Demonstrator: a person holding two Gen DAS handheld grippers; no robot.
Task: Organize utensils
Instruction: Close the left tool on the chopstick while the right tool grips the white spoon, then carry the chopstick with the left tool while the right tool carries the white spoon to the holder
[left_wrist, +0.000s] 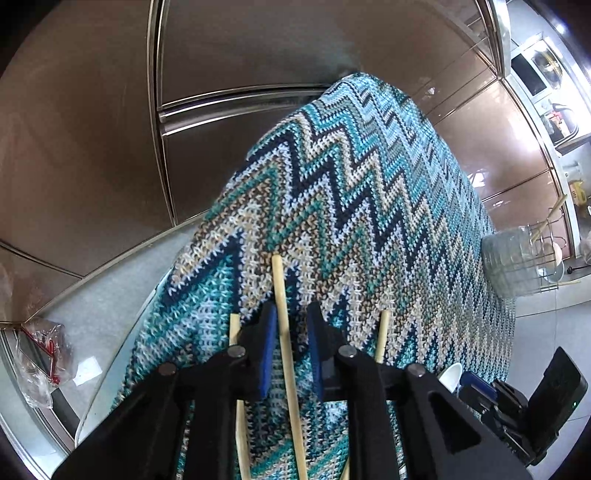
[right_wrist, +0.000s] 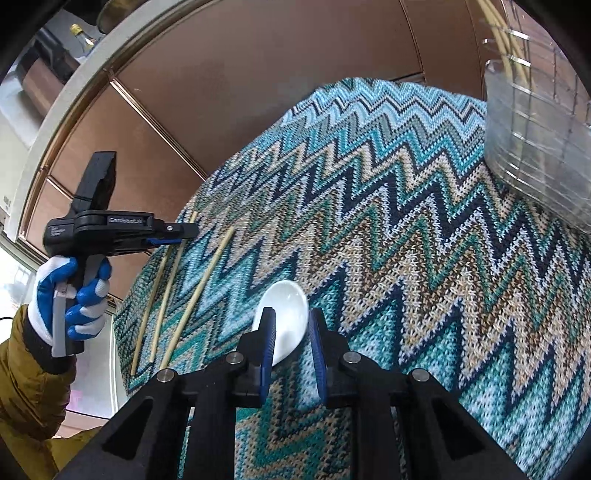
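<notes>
Task barely begun. Three chopsticks (right_wrist: 173, 291) still loose near worktop's left edge; left gripper (left_wrist: 290, 345) fingers narrowed around middle one, grip unclear. Spoon (right_wrist: 286, 319) mid-cloth, right gripper (right_wrist: 291, 345) fingers narrowed beside bowl, pinch unclear. Clear rack (right_wrist: 539, 147) at far right corner. Zigzag knit cloth (right_wrist: 424, 266) covers worktop; brown cabinets behind.

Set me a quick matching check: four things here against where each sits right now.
Things:
1 middle chopstick
2 white spoon
3 clear container
4 plastic bag

Places:
A off the zigzag cloth, on the bare counter
B between the right gripper's fingers
C at the cloth's right edge
D between the left gripper's fingers

Pairs: 1-D, 2-B, 3-C, 4-A
</notes>
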